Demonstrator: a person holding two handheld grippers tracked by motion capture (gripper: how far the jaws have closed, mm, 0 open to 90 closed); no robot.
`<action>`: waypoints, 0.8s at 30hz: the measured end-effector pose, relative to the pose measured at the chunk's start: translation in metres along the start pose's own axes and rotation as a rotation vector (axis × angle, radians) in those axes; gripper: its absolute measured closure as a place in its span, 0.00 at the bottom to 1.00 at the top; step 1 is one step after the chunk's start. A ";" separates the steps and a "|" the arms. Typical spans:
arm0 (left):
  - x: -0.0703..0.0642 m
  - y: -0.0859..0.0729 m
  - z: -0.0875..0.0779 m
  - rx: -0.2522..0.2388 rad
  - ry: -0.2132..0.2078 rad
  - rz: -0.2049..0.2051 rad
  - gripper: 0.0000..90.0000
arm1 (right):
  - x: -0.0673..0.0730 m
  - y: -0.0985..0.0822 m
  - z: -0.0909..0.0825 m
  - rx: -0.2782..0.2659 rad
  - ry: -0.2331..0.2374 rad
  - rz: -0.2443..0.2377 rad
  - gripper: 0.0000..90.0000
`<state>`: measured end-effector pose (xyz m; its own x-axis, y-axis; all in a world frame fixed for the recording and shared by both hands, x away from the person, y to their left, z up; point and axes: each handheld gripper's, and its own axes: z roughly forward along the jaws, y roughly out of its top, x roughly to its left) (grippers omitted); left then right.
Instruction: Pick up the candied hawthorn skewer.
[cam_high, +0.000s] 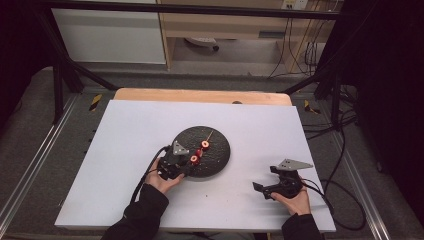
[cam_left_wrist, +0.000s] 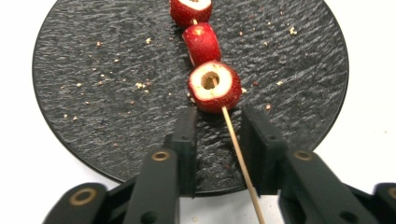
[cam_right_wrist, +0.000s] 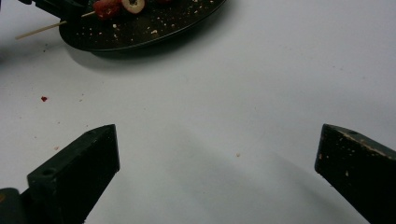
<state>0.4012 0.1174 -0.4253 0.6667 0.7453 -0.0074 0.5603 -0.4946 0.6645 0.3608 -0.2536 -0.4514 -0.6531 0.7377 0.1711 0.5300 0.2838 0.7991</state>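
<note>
Lying across one round black slate plate (cam_high: 217, 150) is a single wooden skewer (cam_left_wrist: 238, 154) carrying three red fruit pieces (cam_left_wrist: 215, 87), counted in the left gripper view; the nearest piece is cut open, showing a pale face with a hollow core. In the high view only two red pieces can be made out. There are two grippers, one in each hand, and one white board (cam_high: 125, 150) covering the table.

The left gripper (cam_left_wrist: 218, 133) sits at the plate's 8 o'clock edge in the high view, held by the left hand (cam_high: 162, 177). Its jaws stand part open over the plate's near rim, one on each side of the bare skewer stick. The stick runs between them, closer to the right jaw, and I cannot tell whether it touches that jaw. The nearest fruit piece lies just beyond the jaw tips, toward 12 o'clock in that view, close to the left jaw's tip. Crumbs are scattered over the slate.

The right gripper (cam_high: 272, 182), in the right hand (cam_high: 295, 200), rests well apart from the plate, at about its 4 o'clock. Its jaws are spread wide and hold nothing, with bare white board between them. From its view, the plate and skewer lie far off toward 11 o'clock.
</note>
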 end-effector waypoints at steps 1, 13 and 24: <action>-0.001 0.000 0.001 0.003 0.003 0.004 0.79 | 0.000 0.000 0.000 0.000 0.000 0.000 0.01; -0.008 0.003 0.004 0.031 0.008 -0.006 0.95 | 0.000 0.000 0.000 -0.002 0.005 0.003 0.01; -0.006 -0.002 -0.002 -0.010 -0.001 -0.028 0.98 | 0.000 0.000 0.000 -0.005 0.006 0.010 0.01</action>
<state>0.3950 0.1147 -0.4257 0.6516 0.7581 -0.0270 0.5736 -0.4691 0.6715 0.3608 -0.2533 -0.4512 -0.6512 0.7367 0.1822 0.5333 0.2735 0.8005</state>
